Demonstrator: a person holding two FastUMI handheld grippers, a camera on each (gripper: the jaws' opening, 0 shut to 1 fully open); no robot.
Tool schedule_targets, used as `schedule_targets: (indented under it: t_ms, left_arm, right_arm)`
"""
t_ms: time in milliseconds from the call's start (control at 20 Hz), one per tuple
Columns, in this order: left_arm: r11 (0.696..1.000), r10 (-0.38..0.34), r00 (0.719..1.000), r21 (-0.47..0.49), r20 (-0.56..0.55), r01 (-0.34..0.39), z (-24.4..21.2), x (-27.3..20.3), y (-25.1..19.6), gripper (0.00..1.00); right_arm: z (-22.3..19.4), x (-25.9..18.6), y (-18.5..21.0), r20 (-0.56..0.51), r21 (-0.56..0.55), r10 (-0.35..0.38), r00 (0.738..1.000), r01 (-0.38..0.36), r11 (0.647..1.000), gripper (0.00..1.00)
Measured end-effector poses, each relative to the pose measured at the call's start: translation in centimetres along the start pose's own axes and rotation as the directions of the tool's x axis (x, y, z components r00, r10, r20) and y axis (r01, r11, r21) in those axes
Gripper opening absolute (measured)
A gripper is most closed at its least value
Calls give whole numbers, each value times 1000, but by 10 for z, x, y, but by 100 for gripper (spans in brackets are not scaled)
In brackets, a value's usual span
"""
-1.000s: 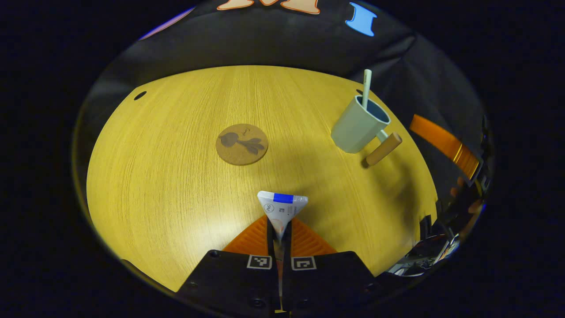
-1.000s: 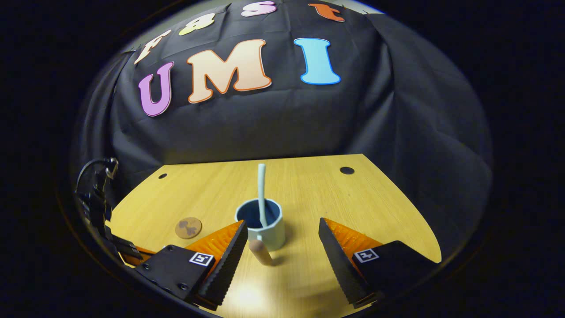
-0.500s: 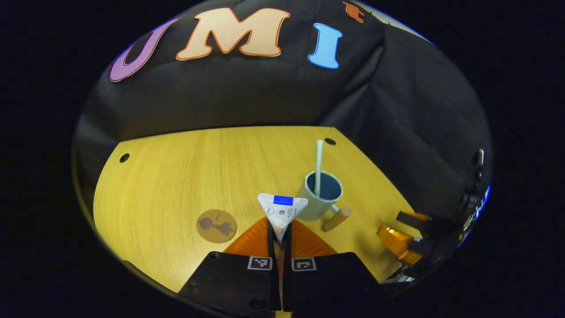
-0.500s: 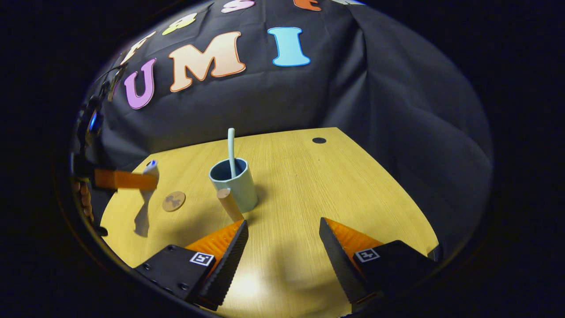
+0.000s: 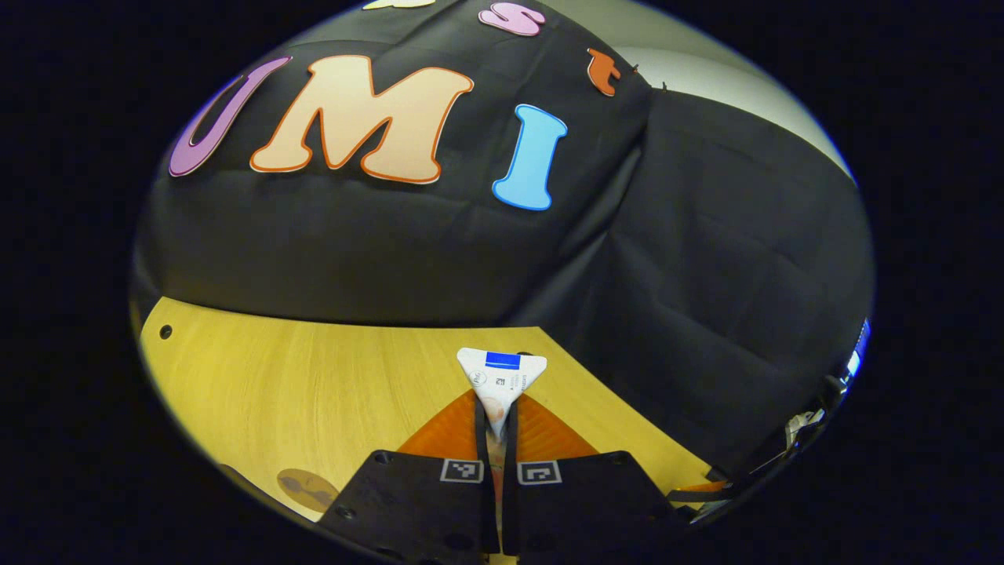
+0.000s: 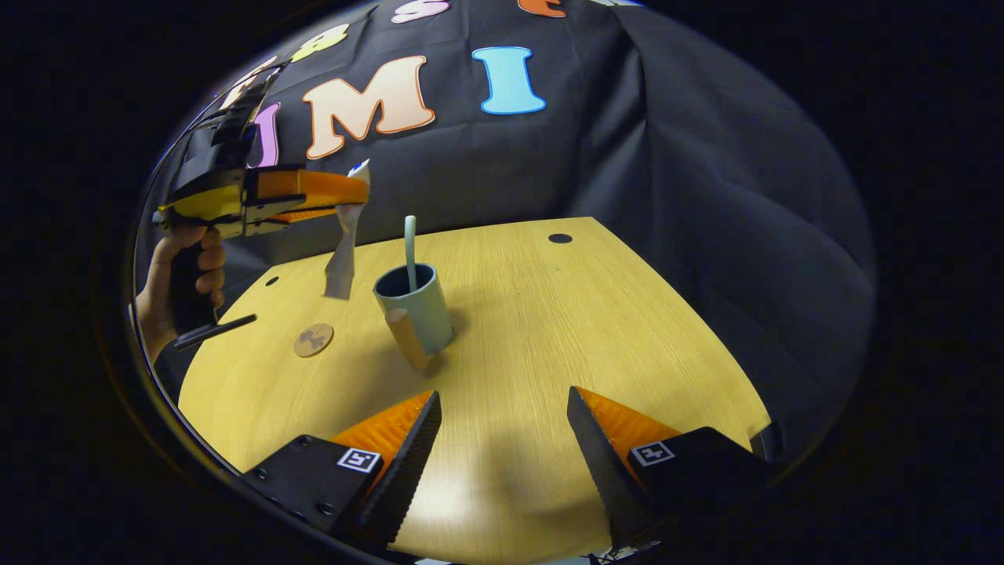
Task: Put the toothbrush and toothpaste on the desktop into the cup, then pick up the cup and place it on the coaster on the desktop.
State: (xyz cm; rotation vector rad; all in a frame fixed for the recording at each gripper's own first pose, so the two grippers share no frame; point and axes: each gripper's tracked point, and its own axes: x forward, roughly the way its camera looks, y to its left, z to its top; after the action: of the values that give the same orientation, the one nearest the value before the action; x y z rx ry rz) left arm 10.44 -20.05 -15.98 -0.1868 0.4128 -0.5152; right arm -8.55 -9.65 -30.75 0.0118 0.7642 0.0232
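Your left gripper (image 5: 496,408) has its two fingers pressed together on the toothpaste tube (image 5: 500,375), whose flat crimped end sticks out forward past the fingertips. Seen from the right gripper view, that same gripper (image 6: 345,205) is held level and high, fingers pointing sideways, the tube hanging down from them, and your hand (image 6: 169,282) wraps the grip below its body. Your right gripper (image 6: 502,428) sits low with its fingers spread wide apart, nothing between them.

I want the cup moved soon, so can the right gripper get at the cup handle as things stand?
Probably yes: the right gripper is open, the handle faces it, bare desktop between.
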Motion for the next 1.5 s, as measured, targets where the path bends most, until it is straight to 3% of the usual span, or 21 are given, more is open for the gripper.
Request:
schedule_targets:
  t_ms: [200, 350, 500, 750, 800, 950, 1150, 1200, 1400, 1500]
  left_arm:
    - [1000, -4, 1000, -26, 22, 5, 0, 30, -3, 1]
    - [999, 29, 999, -23, 34, -29, -5, 43, 0, 2]
    - [997, 79, 996, -8, 50, -78, -12, 47, 5, 2]
    - [991, 122, 989, 38, 80, -125, -36, 47, 3, 5]
    - [990, 130, 989, 49, 75, -134, -41, 49, 4, 5]
    - [986, 158, 985, 51, 67, -162, -52, 46, 7, 7]
    - [971, 224, 972, 64, 64, -228, -53, 35, 14, 8]
    - [967, 242, 968, 63, 70, -246, -53, 31, 16, 11]
    - [957, 266, 960, 95, 89, -274, -57, 22, 10, 17]
    - [950, 284, 954, 103, 100, -294, -58, 17, 9, 19]
  right_arm:
    - [-8, -11, -15, -11, 5, -6, 1000, 6, 1000, 99]
    - [-19, -16, -28, -27, 11, -15, 1000, 15, 1000, 96]
    - [-30, -20, -39, -59, 29, -20, 998, 21, 999, 99]
    - [-30, -22, -47, -65, -19, -16, 998, 15, 1000, 96]
    - [-29, -21, -46, -66, -25, -10, 998, 9, 1000, 99]
    - [-25, -18, -41, -55, -36, 9, 998, -11, 999, 96]
    - [-12, -8, -32, -30, -36, 52, 998, -53, 998, 99]
    - [-9, -6, -31, -26, -35, 60, 998, -61, 998, 96]
    - [3, 8, -31, -12, -37, 94, 996, -94, 995, 99]
    - [8, 14, -32, -8, -41, 107, 994, -108, 993, 96]
